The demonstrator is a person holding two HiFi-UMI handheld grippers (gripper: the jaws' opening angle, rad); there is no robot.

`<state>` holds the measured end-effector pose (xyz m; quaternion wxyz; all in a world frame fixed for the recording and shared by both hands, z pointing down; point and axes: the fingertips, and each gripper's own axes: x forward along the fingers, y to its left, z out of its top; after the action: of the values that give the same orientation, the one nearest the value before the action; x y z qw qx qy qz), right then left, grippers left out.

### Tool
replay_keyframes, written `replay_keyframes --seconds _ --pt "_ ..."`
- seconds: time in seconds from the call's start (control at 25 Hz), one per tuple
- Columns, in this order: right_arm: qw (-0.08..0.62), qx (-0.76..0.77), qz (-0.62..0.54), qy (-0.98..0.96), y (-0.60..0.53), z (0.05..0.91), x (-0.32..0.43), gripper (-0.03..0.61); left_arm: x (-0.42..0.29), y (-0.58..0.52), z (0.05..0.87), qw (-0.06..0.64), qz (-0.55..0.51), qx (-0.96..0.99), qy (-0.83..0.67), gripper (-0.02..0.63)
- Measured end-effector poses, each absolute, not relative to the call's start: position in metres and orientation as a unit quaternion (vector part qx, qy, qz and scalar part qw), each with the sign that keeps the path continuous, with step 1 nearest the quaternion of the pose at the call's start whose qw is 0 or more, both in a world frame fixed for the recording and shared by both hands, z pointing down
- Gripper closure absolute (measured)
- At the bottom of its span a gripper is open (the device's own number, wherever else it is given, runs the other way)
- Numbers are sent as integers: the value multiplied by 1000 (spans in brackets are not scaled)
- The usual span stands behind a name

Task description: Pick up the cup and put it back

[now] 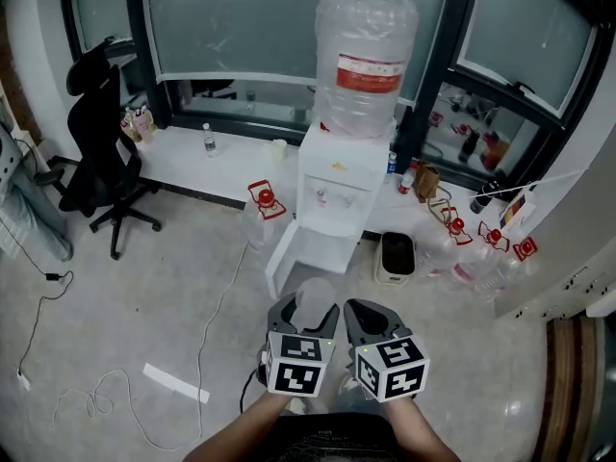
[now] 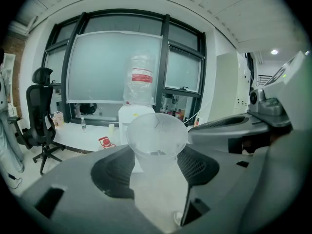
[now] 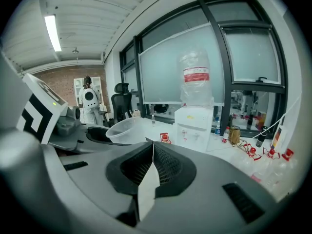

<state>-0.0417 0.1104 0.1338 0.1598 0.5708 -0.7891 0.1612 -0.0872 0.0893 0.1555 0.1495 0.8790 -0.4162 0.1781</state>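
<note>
Left gripper view: the left gripper (image 2: 158,155) is clamped on a clear plastic cup (image 2: 157,135), which is upright and held in the air. Only the right gripper view shows the right gripper (image 3: 152,152) pressed fully together and empty. Head view: a water dispenser (image 1: 337,186) stands ahead with its lower door open, an office chair (image 1: 101,152) is far left, and a loose cable (image 1: 207,354) lies on the floor.

Cup (image 1: 315,299) in left gripper (image 1: 308,307), dispenser (image 1: 337,186) ahead, chair (image 1: 101,152) far left.
</note>
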Motion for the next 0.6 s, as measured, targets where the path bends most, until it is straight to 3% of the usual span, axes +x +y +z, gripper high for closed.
replay_keyframes --seconds 0.6 --pt "156 557 166 -799 36 153 -7 557 -61 19 173 148 187 870 -432 337"
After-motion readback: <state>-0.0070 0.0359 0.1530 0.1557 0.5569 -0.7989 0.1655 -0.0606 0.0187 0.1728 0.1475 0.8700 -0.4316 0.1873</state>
